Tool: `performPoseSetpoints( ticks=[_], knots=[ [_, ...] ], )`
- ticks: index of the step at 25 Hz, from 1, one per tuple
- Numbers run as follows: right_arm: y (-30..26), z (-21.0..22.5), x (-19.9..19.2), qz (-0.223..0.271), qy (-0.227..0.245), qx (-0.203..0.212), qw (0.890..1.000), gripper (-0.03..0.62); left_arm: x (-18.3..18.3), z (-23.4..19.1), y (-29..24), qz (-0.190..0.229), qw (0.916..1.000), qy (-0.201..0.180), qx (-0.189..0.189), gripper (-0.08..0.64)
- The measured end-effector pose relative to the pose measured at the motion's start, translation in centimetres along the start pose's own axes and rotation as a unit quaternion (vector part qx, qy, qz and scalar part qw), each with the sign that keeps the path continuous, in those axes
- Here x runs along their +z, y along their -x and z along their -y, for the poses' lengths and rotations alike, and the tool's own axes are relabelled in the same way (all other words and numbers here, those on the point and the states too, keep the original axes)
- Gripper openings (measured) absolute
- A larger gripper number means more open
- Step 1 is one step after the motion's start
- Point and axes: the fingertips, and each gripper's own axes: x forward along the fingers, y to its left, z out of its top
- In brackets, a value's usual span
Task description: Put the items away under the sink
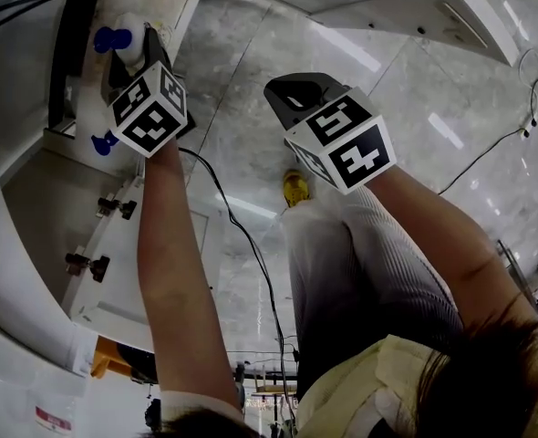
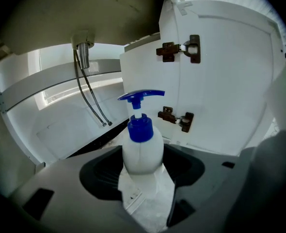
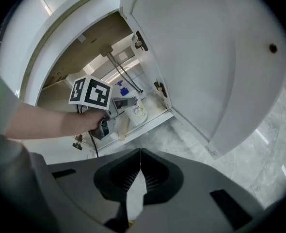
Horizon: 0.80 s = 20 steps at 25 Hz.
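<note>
Left fingers [image 2: 102, 176]: closed on the pump bottle [image 2: 142, 152]. The pads pinch the white body low down, and the blue pump head stands clear above them.
Right fingers [image 3: 157, 176]: pressed together with nothing between them, well back from the cabinet [image 3: 87, 50], over the floor [image 3: 259, 159].
Bottle's place: upright in the left fingers, inside the open under-sink cabinet. Cannot tell whether its base rests on the cabinet bottom.
Handling (judgement): smooth plastic, likely slippery, and the wall probably gives under a hard squeeze. Weight depends on the fill, which is unseen. Take the body, not the pump neck, which could turn or press down.
Ahead of left fingers: hoses [image 2: 92, 93] hang down. The door [image 2: 225, 81] with its hinges [image 2: 179, 50] is just to the right.
Left gripper view only: the grip itself and the hoses.
Right gripper view only: the bottle sits near the cabinet's front lip, on the hinge side.
Head view only: a yellow item [image 1: 294, 188], kind unclear, on the floor beyond the right fingers.
</note>
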Motion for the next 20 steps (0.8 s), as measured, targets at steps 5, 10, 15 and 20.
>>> performPoseSetpoints(
  ticks=[5,10,15,20],
  knots=[
    [-0.7,0.4,-0.6,-0.001,-0.004,-0.002,1.0,0.026,-0.2,-0.3,-1.0,0.003,0.9999,-0.001,0.011,0.288],
    [-1.5,0.2,-1.2,-0.006,-0.001,0.002,1.0,0.026,0.2,-0.7,-2.3,0.027,0.9994,-0.012,0.017,0.288],
    [-1.8,0.4,-1.7,-0.011,0.003,0.002,1.0,0.026,0.6,-0.8,-3.3,0.051,0.9985,-0.014,0.014,0.288],
    [-2.1,0.6,-2.0,-0.012,0.002,-0.002,1.0,0.026,0.4,-1.0,-4.0,0.063,0.998,-0.003,0.008,0.288]
  ],
)
